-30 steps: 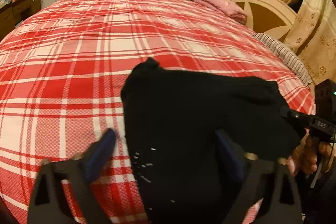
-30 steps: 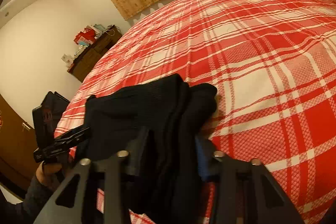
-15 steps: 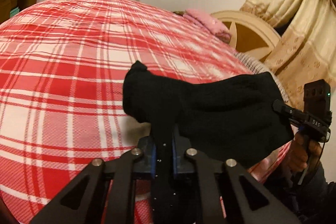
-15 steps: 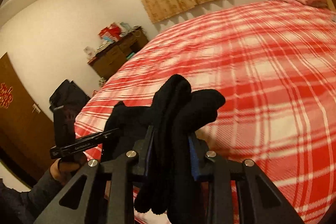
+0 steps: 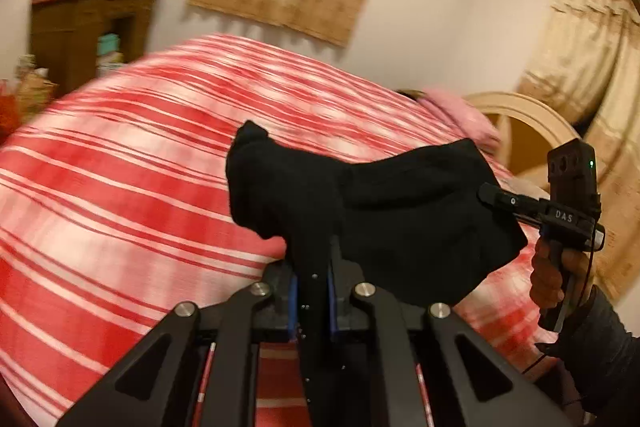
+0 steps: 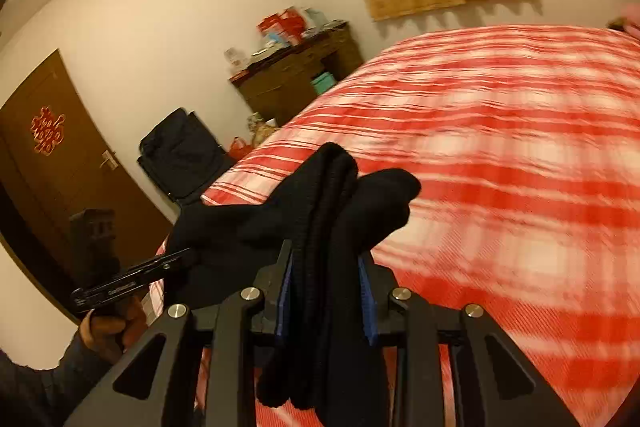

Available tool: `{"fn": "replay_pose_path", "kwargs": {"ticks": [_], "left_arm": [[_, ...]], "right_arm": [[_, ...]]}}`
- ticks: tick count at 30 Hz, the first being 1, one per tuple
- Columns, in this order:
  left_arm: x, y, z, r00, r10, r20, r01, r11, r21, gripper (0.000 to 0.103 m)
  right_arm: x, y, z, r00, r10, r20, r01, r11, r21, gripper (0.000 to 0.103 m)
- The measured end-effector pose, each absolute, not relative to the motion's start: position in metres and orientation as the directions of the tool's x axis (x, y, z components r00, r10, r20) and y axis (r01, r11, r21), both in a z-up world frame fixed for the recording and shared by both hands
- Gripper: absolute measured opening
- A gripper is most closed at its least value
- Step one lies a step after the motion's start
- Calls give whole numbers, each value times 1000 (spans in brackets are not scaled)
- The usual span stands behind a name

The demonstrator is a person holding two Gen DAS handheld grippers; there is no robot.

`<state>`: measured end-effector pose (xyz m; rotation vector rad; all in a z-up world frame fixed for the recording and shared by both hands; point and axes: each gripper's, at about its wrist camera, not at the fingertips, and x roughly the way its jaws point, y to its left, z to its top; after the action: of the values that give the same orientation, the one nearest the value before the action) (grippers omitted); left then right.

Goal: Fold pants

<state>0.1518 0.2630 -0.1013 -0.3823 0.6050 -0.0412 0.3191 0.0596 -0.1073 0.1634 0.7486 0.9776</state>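
Note:
The black pants [image 5: 400, 211] hang in the air above the red plaid bed [image 5: 120, 187], stretched between both grippers. My left gripper [image 5: 312, 291] is shut on one bunched edge of the pants. My right gripper [image 6: 326, 287] is shut on the other bunched edge [image 6: 332, 195]. The right gripper also shows at the right of the left wrist view [image 5: 516, 201], and the left gripper at the lower left of the right wrist view [image 6: 160, 267]. The cloth between them sags a little.
A brown cabinet [image 6: 288, 75] with boxes on top stands by the far wall. A black suitcase [image 6: 180, 155] and a brown door [image 6: 52, 155] are at the left. A pink pillow [image 5: 460, 115] and a wooden headboard [image 5: 532, 131] are at the bed's right end.
The left gripper closed on the pants a second ago. Both grippers have since lifted the pants off the bed, and the views have tilted up toward the walls.

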Motion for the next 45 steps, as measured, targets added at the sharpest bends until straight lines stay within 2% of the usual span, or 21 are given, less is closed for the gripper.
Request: {"fn": "replay_pose_path", "kwargs": {"ticks": [5,7,9,10,11,13,16,18,21,22,23,24,27,30,33,36,40,45], "left_arm": [[158,303,-124,793,-39,-608,-191,932,-309,11],[165,310,-147,749,-10,-663,-241,928,-285,13],[168,311,-161,729,14,-684,-267,926,-266,26],[167,311,-166,733,34,-679,-284,922,-261,40],[166,315,-169,732,56,-679,-308,916,-257,62],[169,317,-170,739,44,-672,-303,913,-273,68],[170,316,-170,728,62,-683,-298,926,-233,70],[169,315,-166,722,93,-685,-316,926,-207,70],[161,316,-148,749,159,-644,-342,924,-169,71],[159,319,-140,760,189,-622,-356,921,-155,76],[157,321,-136,766,204,-610,-366,918,-153,86],[157,323,-133,767,210,-606,-372,916,-153,90],[166,335,-129,761,246,-600,-404,904,-143,92],[181,350,-141,710,268,-651,-452,882,-131,92],[191,361,-162,653,238,-719,-479,865,-148,92],[190,360,-164,650,233,-723,-480,864,-153,96],[196,359,-168,624,255,-739,-495,861,-122,102],[189,358,-166,630,264,-730,-498,859,-118,103]], "right_arm": [[349,133,-141,264,780,-567,-710,555,433,29],[358,147,-158,259,756,-602,-702,575,420,30],[369,147,-174,256,744,-618,-673,596,439,30],[375,143,-180,250,744,-620,-658,600,456,30],[382,140,-187,248,734,-632,-638,615,463,31],[388,136,-197,265,691,-673,-610,660,438,36],[392,123,-202,259,705,-660,-576,662,480,42],[388,117,-196,302,687,-661,-575,685,448,45],[376,105,-181,376,674,-636,-556,713,426,46],[370,100,-174,388,692,-608,-562,701,439,47],[361,97,-166,393,717,-576,-576,680,454,47],[352,95,-158,391,739,-548,-595,657,462,47],[325,103,-148,337,799,-498,-671,575,468,52],[311,121,-156,260,809,-527,-713,529,460,53],[321,125,-185,295,713,-636,-644,640,419,53],[327,115,-190,268,753,-601,-628,609,484,53],[327,118,-190,277,749,-602,-645,610,461,53],[325,108,-192,276,783,-558,-649,580,493,53]]}}
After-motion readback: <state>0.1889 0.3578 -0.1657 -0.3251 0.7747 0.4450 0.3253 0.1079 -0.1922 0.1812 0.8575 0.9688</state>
